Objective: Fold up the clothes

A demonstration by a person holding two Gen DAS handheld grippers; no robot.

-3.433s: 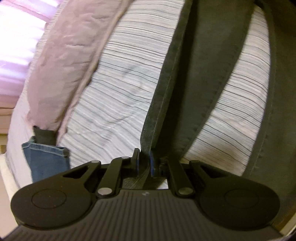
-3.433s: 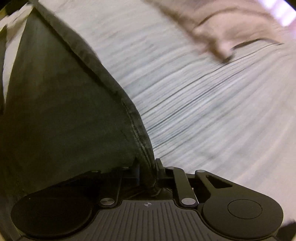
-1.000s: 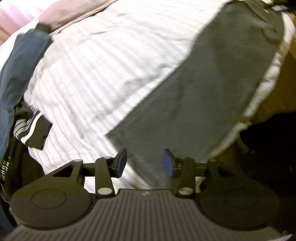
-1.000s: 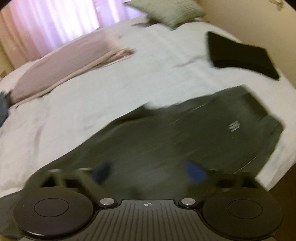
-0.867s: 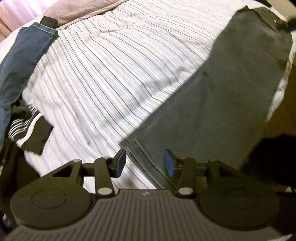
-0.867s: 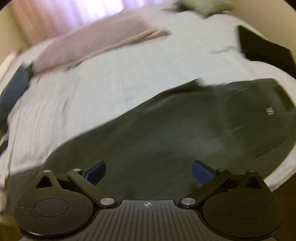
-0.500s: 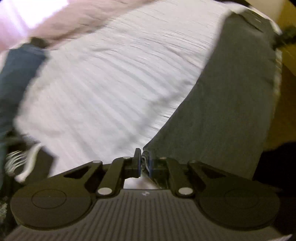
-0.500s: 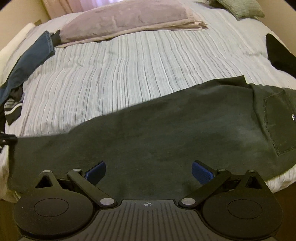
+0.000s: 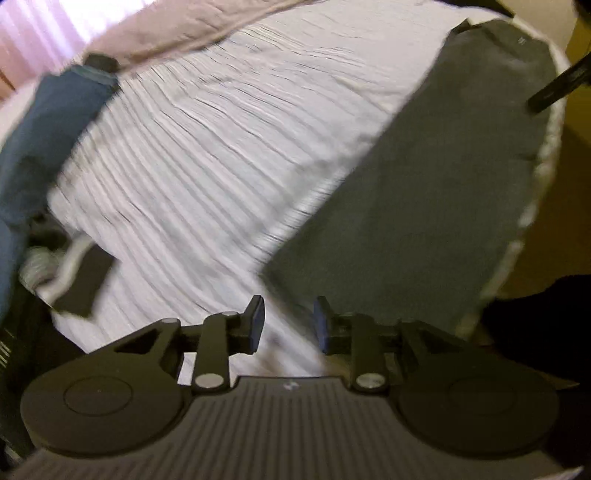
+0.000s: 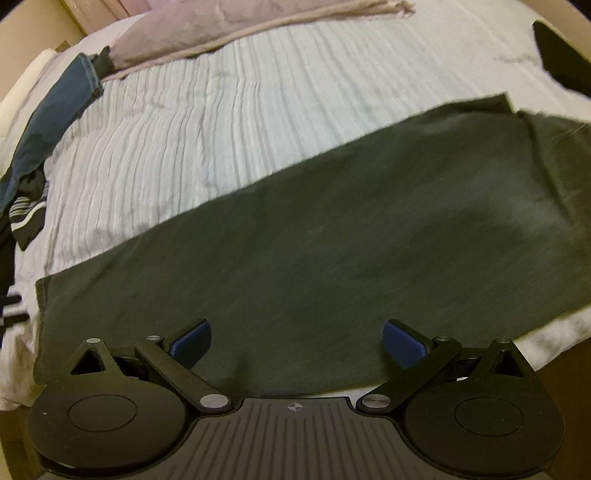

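Nearest in the right wrist view, the right tongs (image 10: 297, 341) are spread wide, their blue pads (image 10: 400, 341) far apart and gripping nothing, hovering over the near edge of the dark grey trousers (image 10: 332, 251). In the left wrist view the left tongs (image 9: 288, 321) are parted too, though more narrowly, with only striped bedding showing between the pads (image 9: 256, 319); the hem corner of the trousers (image 9: 424, 206) lies just ahead and to the right of them, not held.

The trousers lie flat and stretched lengthwise along the near side of the bed (image 10: 229, 122), hem end towards the left of the right wrist view and the wider waist end towards the right, where a seam or pocket edge shows. Beyond them stretches the white sheet with thin grey stripes.

At the bed's left edge sits a black garment with white stripes (image 10: 27, 218), and blue jeans (image 10: 55, 114) run from there towards the head of the bed. Farther back a pinkish pillow (image 10: 229, 22) lies across the bed, and a folded black item (image 10: 565, 62) rests at the far right. The left wrist view is blurred.
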